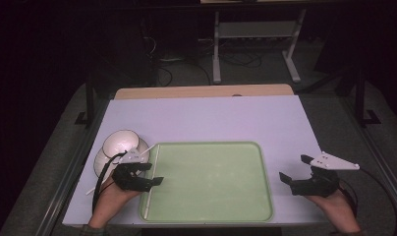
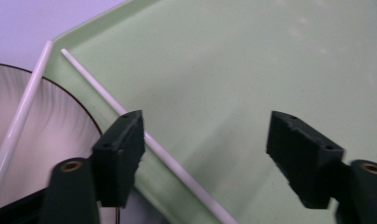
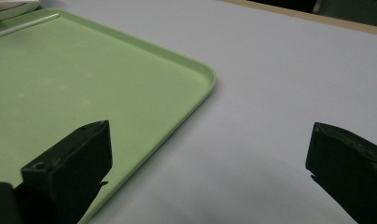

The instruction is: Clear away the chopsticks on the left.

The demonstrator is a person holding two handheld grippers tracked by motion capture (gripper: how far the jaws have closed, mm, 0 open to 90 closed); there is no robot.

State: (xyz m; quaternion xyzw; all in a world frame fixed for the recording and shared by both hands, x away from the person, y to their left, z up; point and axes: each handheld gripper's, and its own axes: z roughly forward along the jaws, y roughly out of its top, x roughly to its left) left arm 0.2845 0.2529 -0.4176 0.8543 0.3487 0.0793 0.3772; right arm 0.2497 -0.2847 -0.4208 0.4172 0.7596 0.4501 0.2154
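A green tray [image 1: 211,182] lies in the middle of the lilac table. A thin white stick [image 1: 148,201] rests inside the tray along its left side. My left gripper [image 1: 155,173] hovers over that left edge with its jaws wide apart. In the left gripper view the stick [image 2: 98,91] runs just inside the left jaw, untouched, and nothing is held in the left gripper [image 2: 205,149]. My right gripper [image 1: 292,167] stands open over bare table to the right of the tray. The right gripper view shows this gripper [image 3: 210,163] beside the tray's corner [image 3: 107,84].
White bowls [image 1: 120,142] sit stacked just left of the tray, with a second white stick [image 2: 23,112] lying across the rim. A wooden strip [image 1: 201,91] borders the table's far edge. Beyond it are a dark floor and a metal stand [image 1: 255,29].
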